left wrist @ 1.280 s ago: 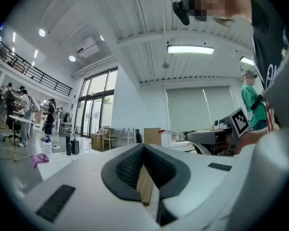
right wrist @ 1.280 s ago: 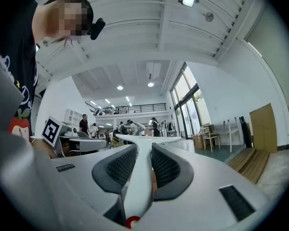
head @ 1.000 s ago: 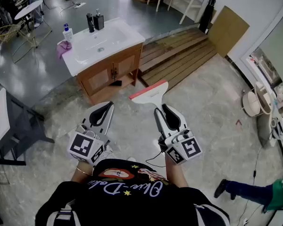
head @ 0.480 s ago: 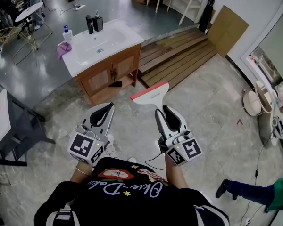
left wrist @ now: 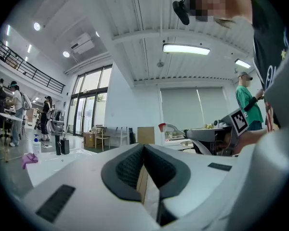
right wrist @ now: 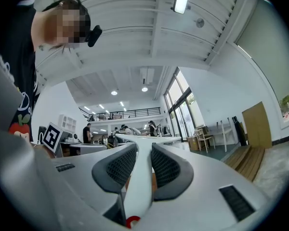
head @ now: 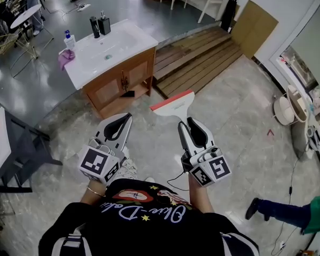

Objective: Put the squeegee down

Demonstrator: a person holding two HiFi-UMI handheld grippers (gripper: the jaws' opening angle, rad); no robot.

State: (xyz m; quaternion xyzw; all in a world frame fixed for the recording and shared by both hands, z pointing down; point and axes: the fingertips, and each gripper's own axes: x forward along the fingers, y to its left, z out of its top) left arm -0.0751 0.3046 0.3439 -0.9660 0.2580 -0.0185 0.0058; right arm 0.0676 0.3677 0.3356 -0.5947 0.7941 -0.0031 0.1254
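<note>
Reporting left to right. A white-topped vanity cabinet (head: 134, 36) stands ahead and to the left. It carries a blue-capped bottle (head: 69, 38), two black dispensers (head: 98, 25) and a pink cloth (head: 64, 59) along its far-left edge.

The left gripper (head: 121, 122) is held low in front of the person's body and points forward toward the cabinet. In its own view its jaws are closed against each other with nothing between them (left wrist: 144, 147). It takes no part in the hold.

The right gripper (head: 191, 126) is level with the left and just beside it, angled slightly leftward. Its jaws are clamped on the white handle of the squeegee (head: 173, 104). The right gripper view shows the handle running straight out between the two black pads (right wrist: 137, 150).

The squeegee's long axis continues the gripper's own line. The blade lies crosswise just beyond the fingertips, with its red edge farthest from the person. The tool is in the air above the stone floor (head: 240, 121) and touches no surface.

Judgement: the put-down has not yet started. The only raised surface in reach of a forward step is the vanity top. It lies ahead and left of the blade and well apart from it. A wooden platform (head: 202, 57) lies ahead to the right. The right arm alone must carry the tool there, and should lower it before the jaws part.
</note>
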